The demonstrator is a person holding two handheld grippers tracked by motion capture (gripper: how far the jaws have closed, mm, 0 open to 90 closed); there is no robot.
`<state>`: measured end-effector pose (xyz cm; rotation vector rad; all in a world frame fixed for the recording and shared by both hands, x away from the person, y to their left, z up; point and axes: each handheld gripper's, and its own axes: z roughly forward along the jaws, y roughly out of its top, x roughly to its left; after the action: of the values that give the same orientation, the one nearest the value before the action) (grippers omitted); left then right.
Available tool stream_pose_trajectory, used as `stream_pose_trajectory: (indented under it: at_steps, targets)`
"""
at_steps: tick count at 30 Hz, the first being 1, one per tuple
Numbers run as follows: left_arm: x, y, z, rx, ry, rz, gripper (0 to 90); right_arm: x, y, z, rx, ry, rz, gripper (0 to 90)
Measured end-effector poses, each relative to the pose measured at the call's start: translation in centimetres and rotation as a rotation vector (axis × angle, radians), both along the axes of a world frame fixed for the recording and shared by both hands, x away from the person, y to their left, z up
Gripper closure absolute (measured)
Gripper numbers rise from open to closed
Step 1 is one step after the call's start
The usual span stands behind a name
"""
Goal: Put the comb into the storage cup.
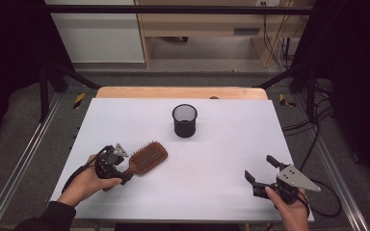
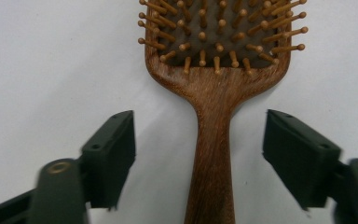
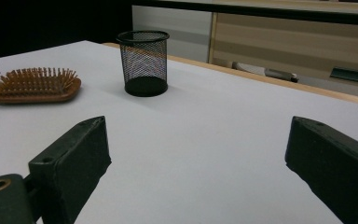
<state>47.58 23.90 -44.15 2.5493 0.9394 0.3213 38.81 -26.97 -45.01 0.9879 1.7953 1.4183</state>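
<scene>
Now the left gripper point(image 2: 200, 154), jaws apart astride the hairbrush point(image 2: 214, 140) handle, should close squarely mid-handle, keeping it centred

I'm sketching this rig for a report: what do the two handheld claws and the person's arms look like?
Both claws, left claw and right claw, are black with blocky two-jaw ends, each topped by a grey three-cornered plate. A black cable trails from each. The left arm wears a dark sleeve.

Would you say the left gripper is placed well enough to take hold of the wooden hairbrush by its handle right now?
Probably yes. The left gripper has its jaws open on either side of the wooden hairbrush handle, not yet touching it, and nothing lies between them. The brush lies flat on the white table, bristles up.
</scene>
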Motion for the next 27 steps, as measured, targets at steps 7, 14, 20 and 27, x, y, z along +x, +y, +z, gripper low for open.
stream_pose_trajectory:
  at_steps: [7,14,20,27]
  targets:
    - [-0.03,0.18,0.14,0.003,0.012,-0.006,32.0,0.00,0.01,0.01,0.000,0.001,0.001,6.5]
    - [-0.17,-0.06,0.18,0.023,0.034,-0.023,41.9,0.00,0.03,0.01,-0.001,0.000,0.001,6.5]
    - [-0.09,-0.32,-0.02,0.040,0.065,-0.040,51.9,0.00,0.03,0.01,-0.001,0.001,0.002,6.5]
    - [0.02,-0.53,-0.21,0.057,0.089,-0.055,59.6,-0.01,0.02,0.01,0.000,0.002,0.003,6.5]
